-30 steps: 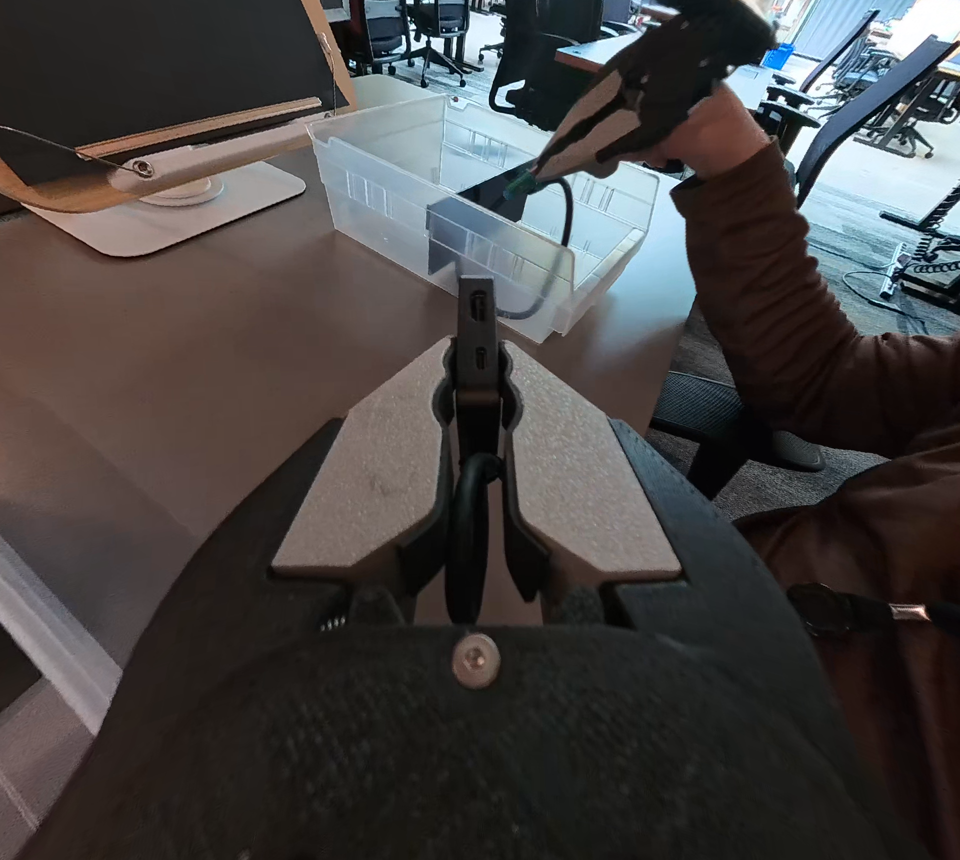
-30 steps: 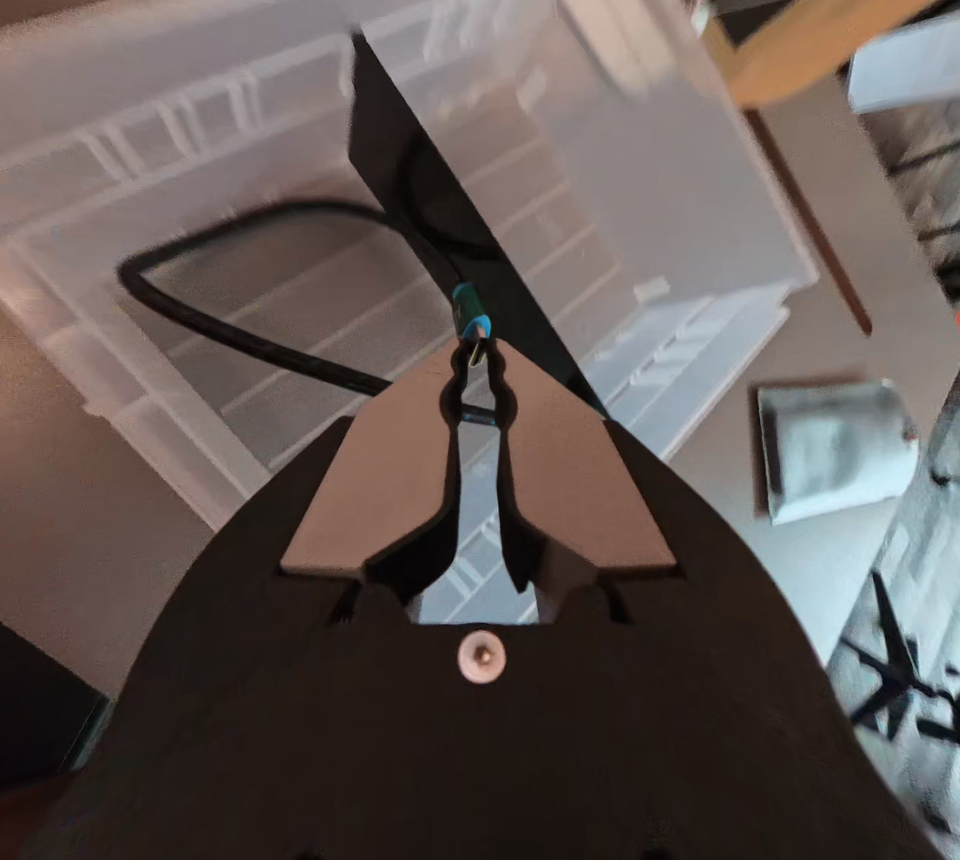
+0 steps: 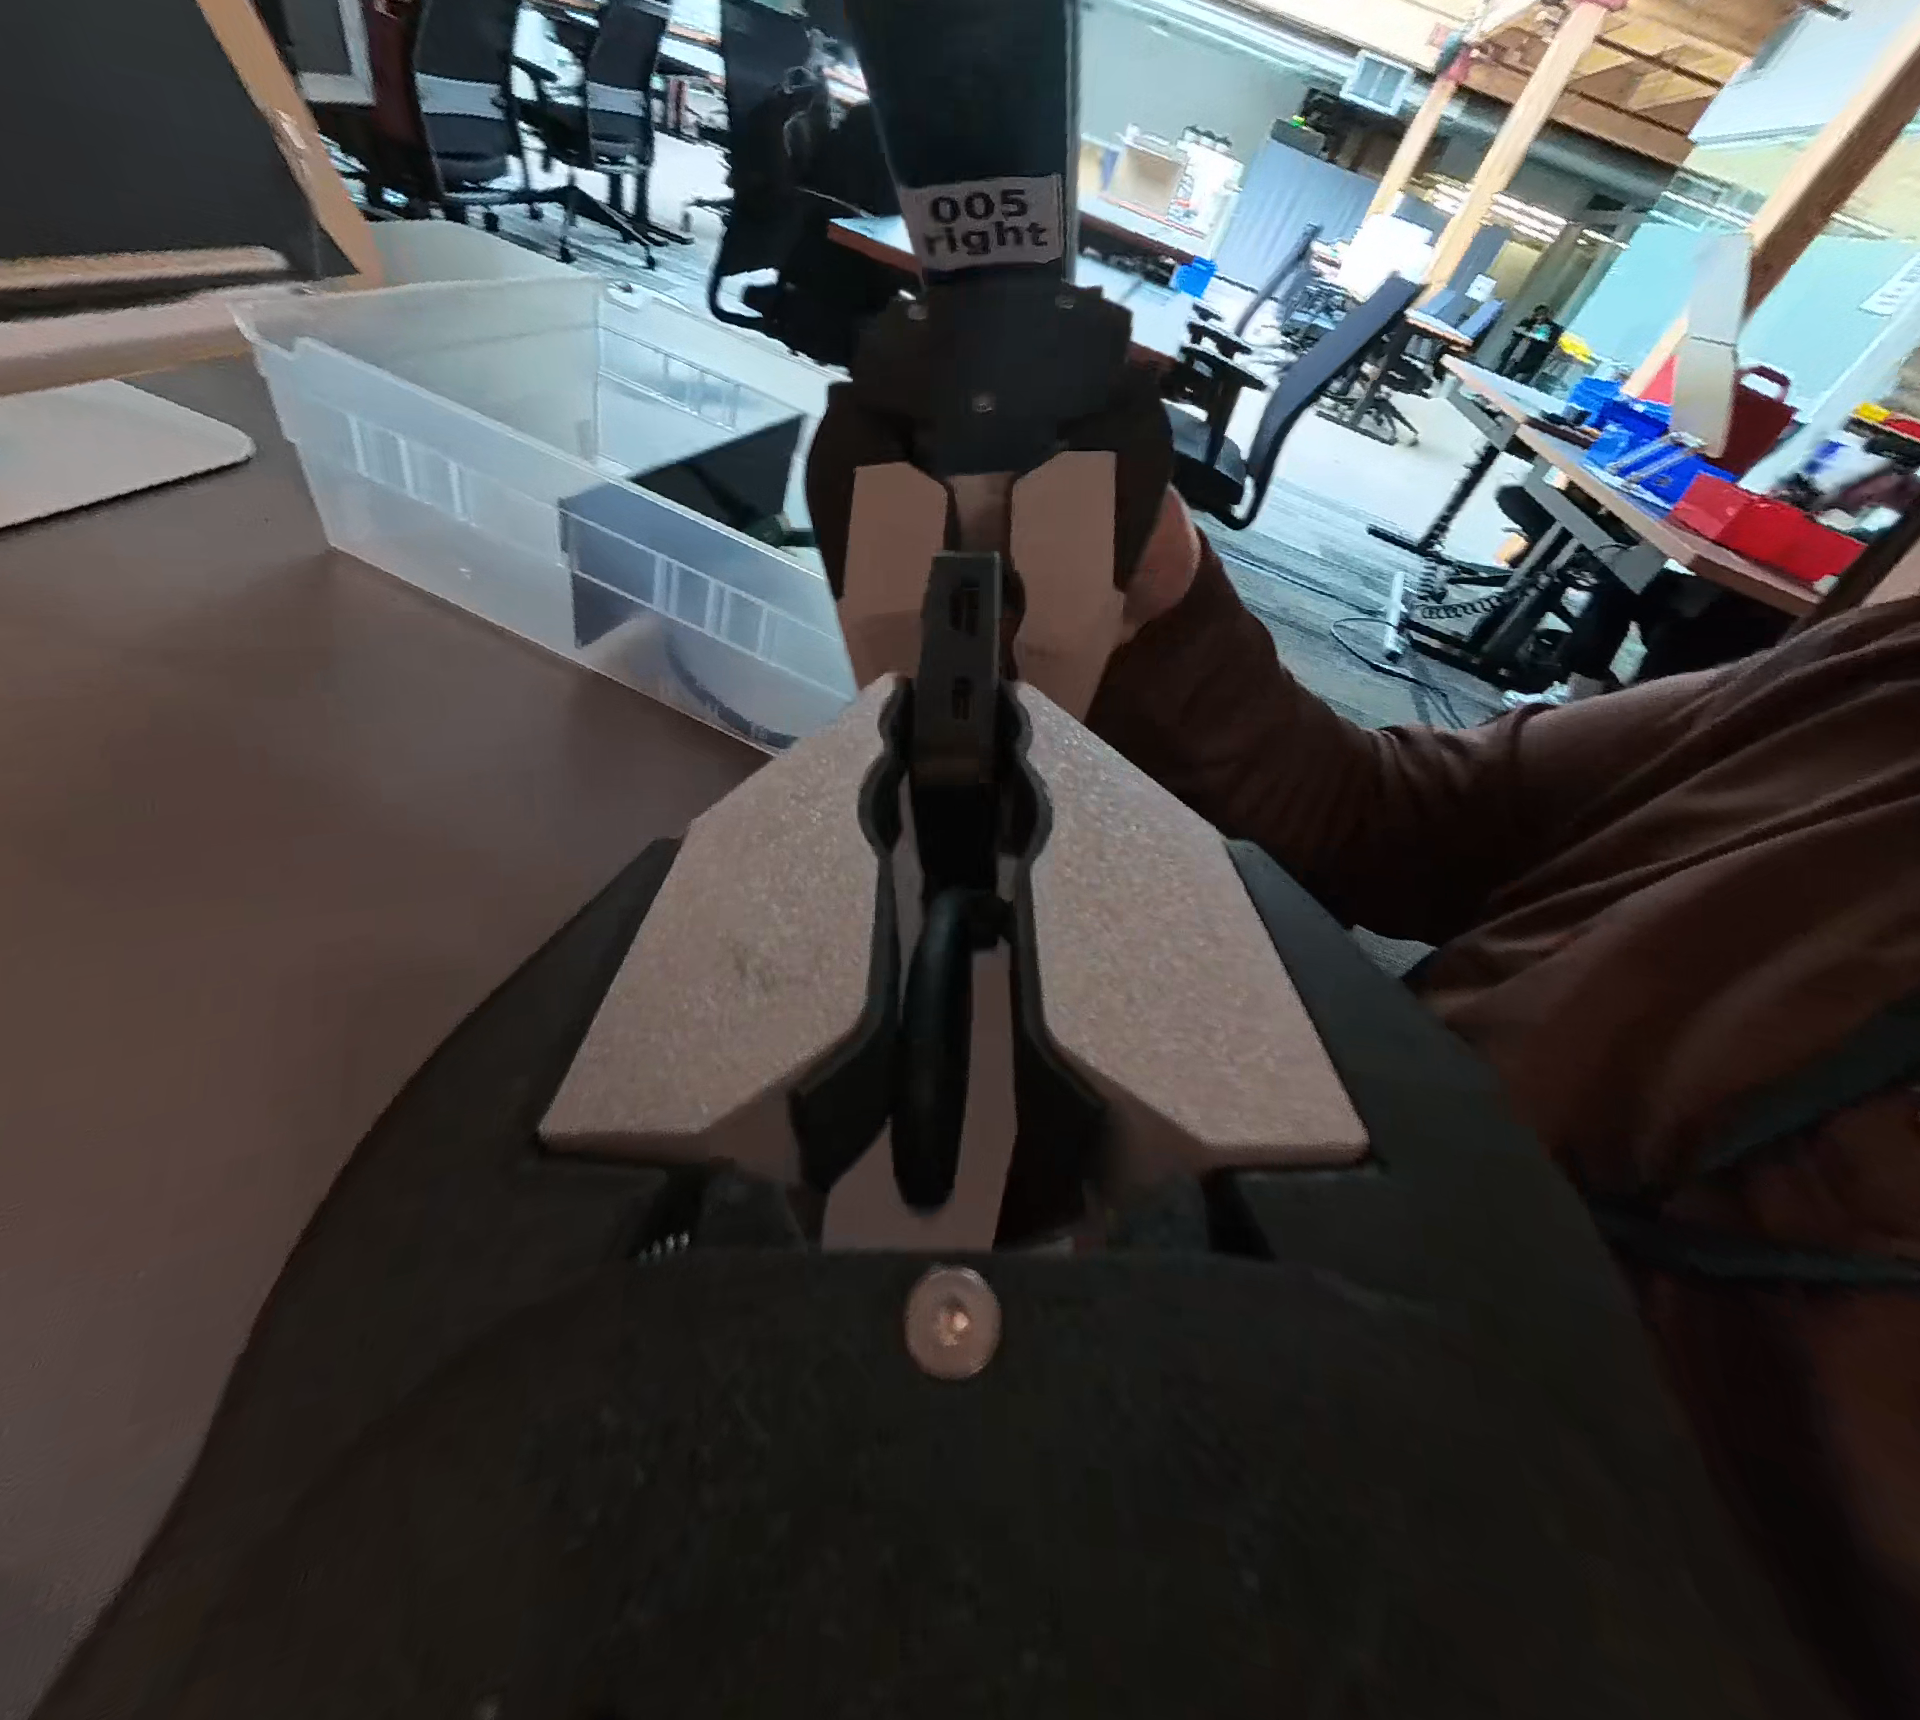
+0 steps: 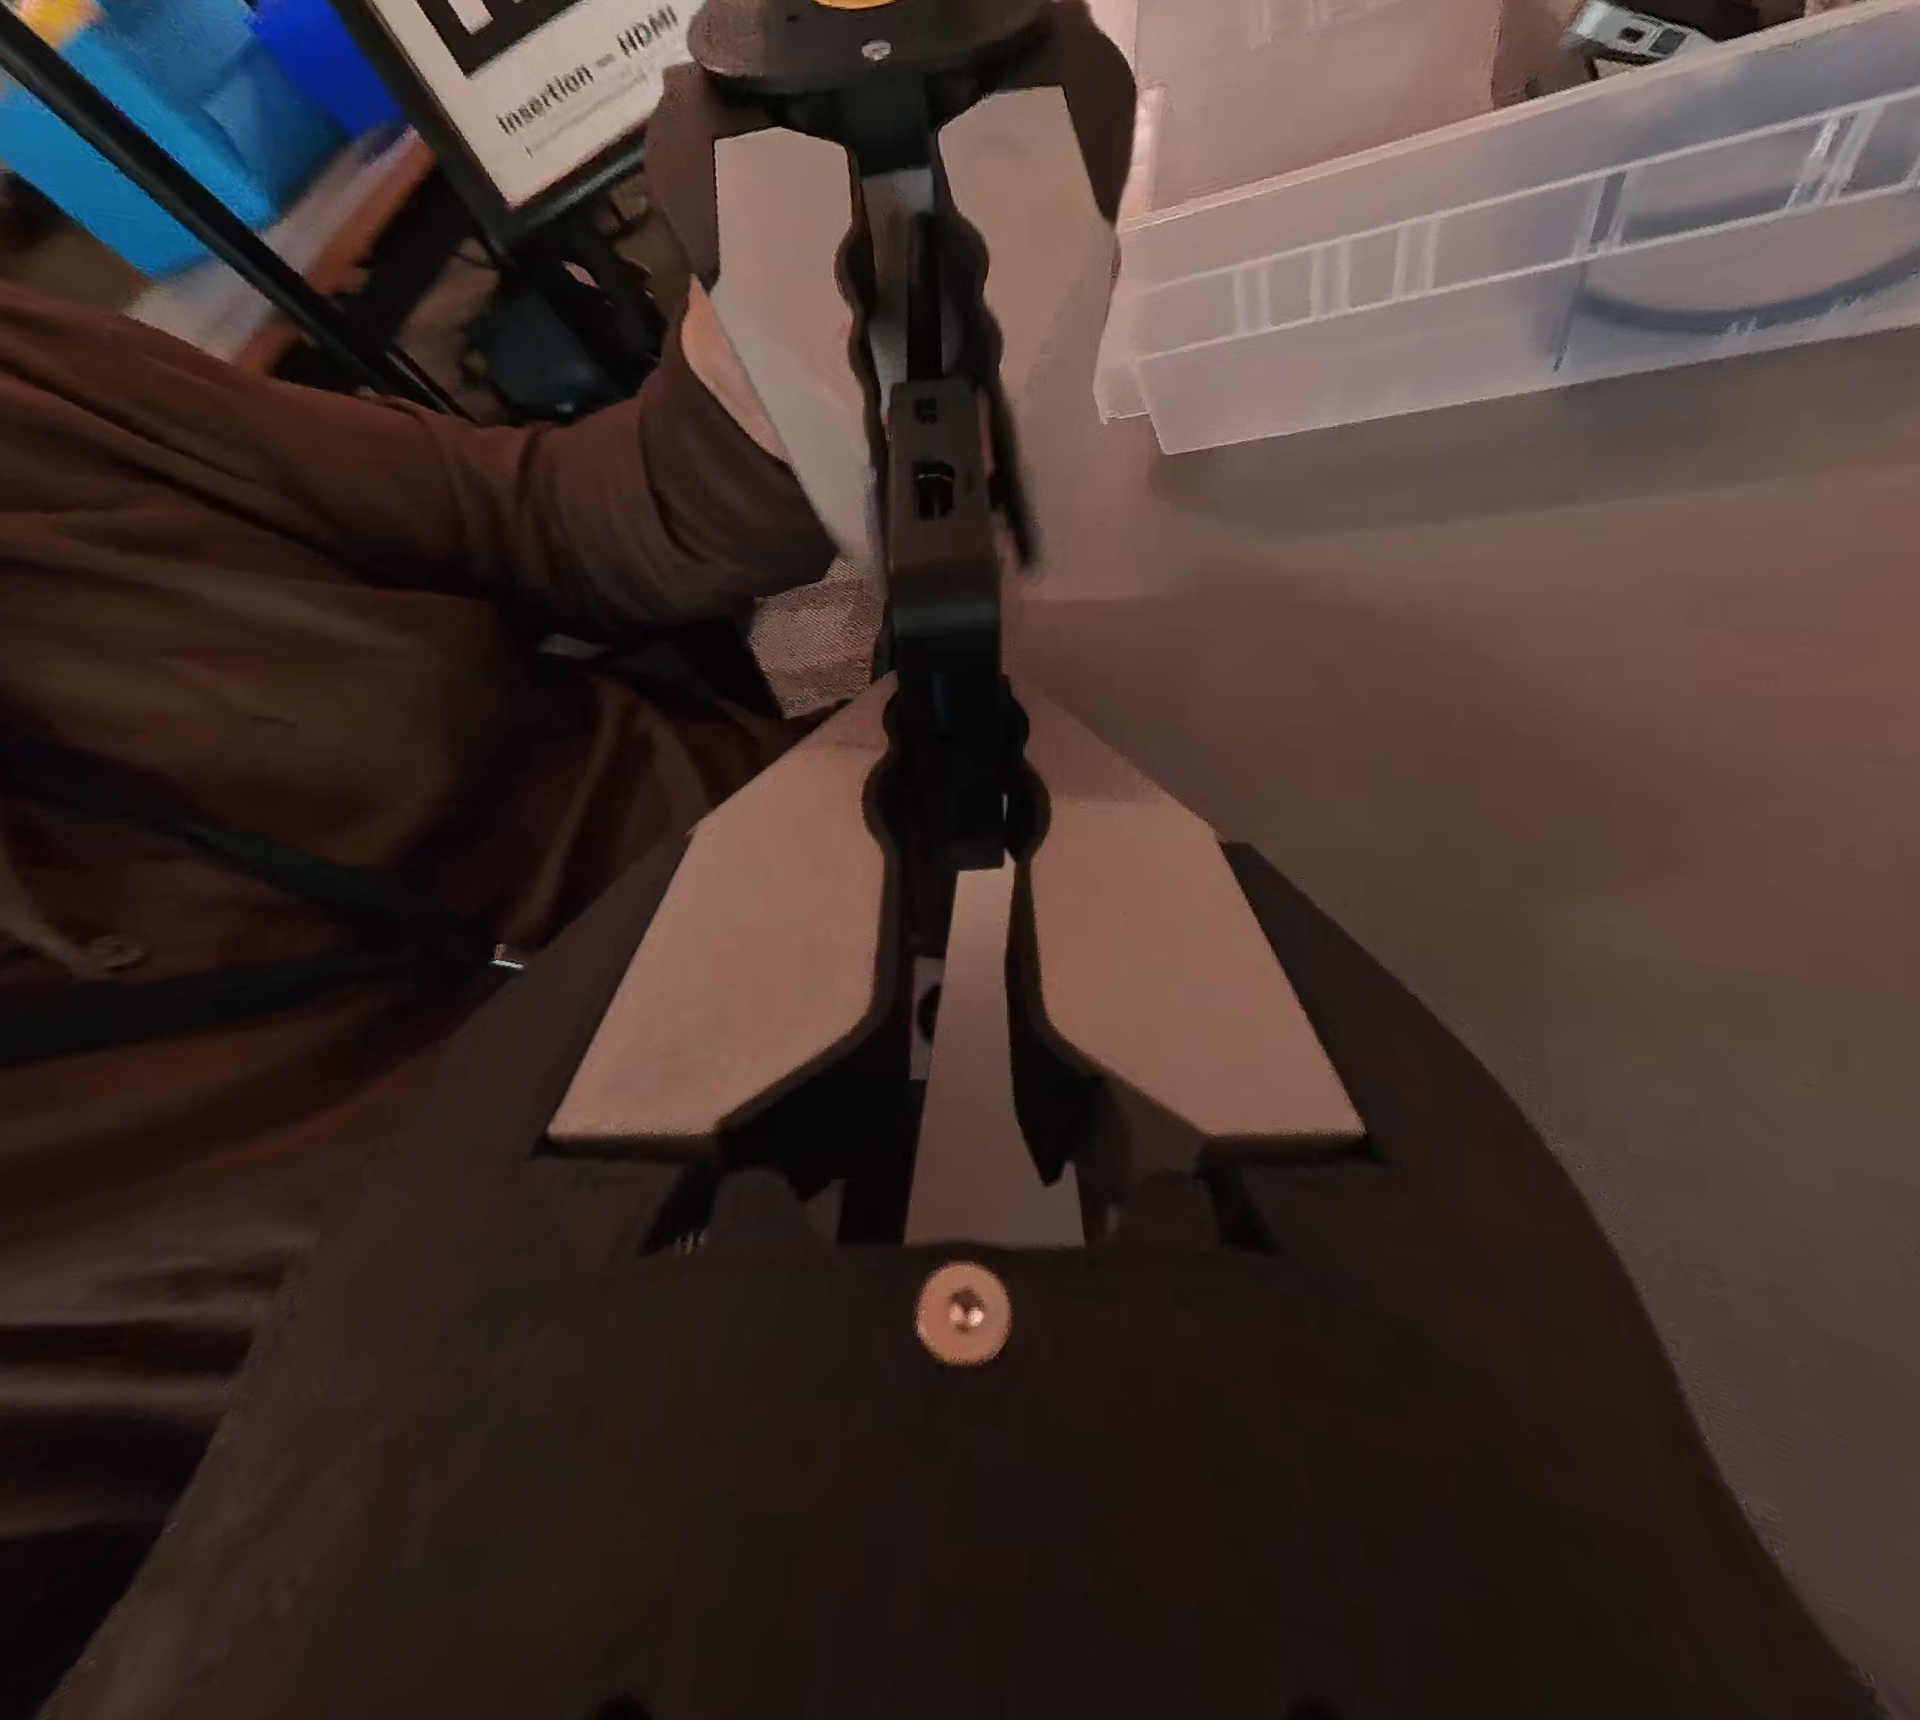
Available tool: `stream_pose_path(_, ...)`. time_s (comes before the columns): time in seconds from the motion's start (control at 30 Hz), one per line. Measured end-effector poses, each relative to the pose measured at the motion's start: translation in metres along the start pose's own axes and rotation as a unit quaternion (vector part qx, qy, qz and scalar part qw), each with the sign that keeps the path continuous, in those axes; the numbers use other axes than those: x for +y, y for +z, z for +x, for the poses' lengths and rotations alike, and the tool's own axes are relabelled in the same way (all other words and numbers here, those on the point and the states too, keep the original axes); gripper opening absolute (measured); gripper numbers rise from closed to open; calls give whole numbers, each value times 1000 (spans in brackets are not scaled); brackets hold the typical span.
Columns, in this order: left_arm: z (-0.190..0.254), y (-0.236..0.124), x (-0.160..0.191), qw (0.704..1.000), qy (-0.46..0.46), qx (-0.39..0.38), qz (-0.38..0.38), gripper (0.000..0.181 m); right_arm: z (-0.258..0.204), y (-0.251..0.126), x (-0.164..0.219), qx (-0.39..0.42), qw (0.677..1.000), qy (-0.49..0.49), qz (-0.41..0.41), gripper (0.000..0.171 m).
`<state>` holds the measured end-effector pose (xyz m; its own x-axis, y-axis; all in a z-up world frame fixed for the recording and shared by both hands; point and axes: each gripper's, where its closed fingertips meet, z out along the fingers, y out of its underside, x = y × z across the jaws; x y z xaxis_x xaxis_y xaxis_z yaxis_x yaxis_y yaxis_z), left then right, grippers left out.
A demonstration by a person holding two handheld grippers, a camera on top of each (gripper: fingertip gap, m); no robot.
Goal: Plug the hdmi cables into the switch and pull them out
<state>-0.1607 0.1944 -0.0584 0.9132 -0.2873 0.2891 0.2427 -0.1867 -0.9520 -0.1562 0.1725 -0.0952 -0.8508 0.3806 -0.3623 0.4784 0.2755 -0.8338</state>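
Your left tongs are clamped on the slim black HDMI switch box, held above the brown bench, while your right tongs face them, clamped on a black blue-marked cable plug at the switch's end.

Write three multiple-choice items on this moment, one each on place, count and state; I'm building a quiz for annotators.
1. The clear bin stands: A on the table; B on a chair; C on the floor.
2. Grippers clamping something: A none; B one; C both.
3. The bin is: A lidded; B open-topped; C overturned.
Key: A, its base rests on the brown surface; C, the left gripper grips the switch and the right gripper the hdmi cable; B, its inside shows from above.
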Motion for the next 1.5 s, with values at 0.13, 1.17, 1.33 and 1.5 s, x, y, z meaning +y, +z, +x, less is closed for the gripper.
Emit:
stream_pose_path(0.13, -15, -31, -25, 997, 18, -62, 42, 26, 18, -36, -2, 68, 997, 2, 20, 11)
stream_pose_path(1.17, -83, -234, -74, 902, 71, -415, 96, 18, 111, -297, 8, 568, 787, 49, 237, 61)
stream_pose_path(1.33, -149, -324, -53, 857, -8, -514, 29, 36, 106, -305, 8, 555, 789, 54, 257, 60)
stream_pose_path(1.5, -213, -358, -29, 840, -96, -534, -33, 48, 97, -308, 2, 538, 793, 46, 283, 60)
